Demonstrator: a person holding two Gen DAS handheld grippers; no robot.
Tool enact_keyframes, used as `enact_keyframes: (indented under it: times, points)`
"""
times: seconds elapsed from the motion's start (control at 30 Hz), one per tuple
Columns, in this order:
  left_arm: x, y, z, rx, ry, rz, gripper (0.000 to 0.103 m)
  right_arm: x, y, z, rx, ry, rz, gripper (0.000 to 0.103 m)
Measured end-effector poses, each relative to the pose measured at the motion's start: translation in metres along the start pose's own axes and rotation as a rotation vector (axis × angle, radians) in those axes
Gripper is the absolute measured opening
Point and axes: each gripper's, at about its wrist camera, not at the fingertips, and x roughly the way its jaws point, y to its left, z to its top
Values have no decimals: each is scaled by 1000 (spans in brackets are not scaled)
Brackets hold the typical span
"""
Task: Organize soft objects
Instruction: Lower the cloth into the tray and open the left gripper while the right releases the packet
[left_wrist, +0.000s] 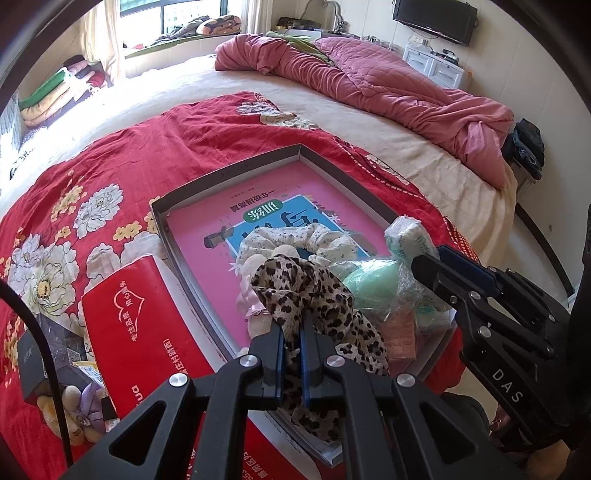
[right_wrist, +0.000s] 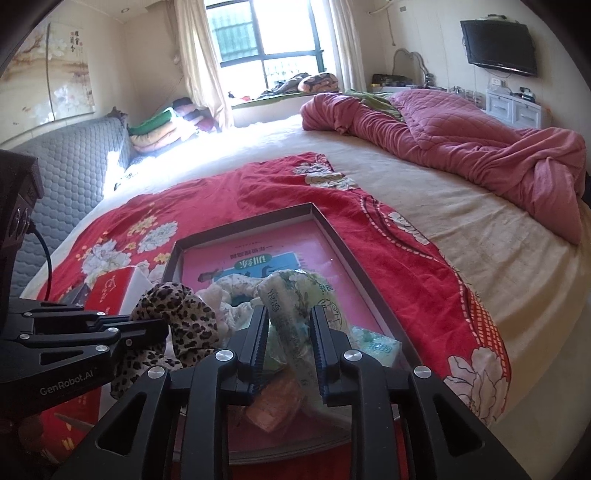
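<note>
White "DAS" lettering marks the right gripper (left_wrist: 424, 258); "GenRobot.AI" the left gripper (right_wrist: 162, 328)

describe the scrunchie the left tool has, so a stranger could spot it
On the red floral bedspread lies a shallow grey tray lined with a pink book. At its near end the left tool is shut on the leopard-print scrunchie; the white floral scrunchie behind has no dark spots.

tray's (left_wrist: 221, 173) far half free, soft pile (left_wrist: 295, 258) near
</note>
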Motion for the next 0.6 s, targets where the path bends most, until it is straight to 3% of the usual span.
enact_keyframes:
  times: [0.27,0.47,0.6]
  points:
    - [1,1,0,0,1,5,7,0,-2,0,31,-2,24,33]
    - [2,0,3,2,0,1,7,4,-9,-2,58,14,-7,33]
    - [3,-2,4,3,-1,-3,8,2,-12,-3,70,8,-18,42]
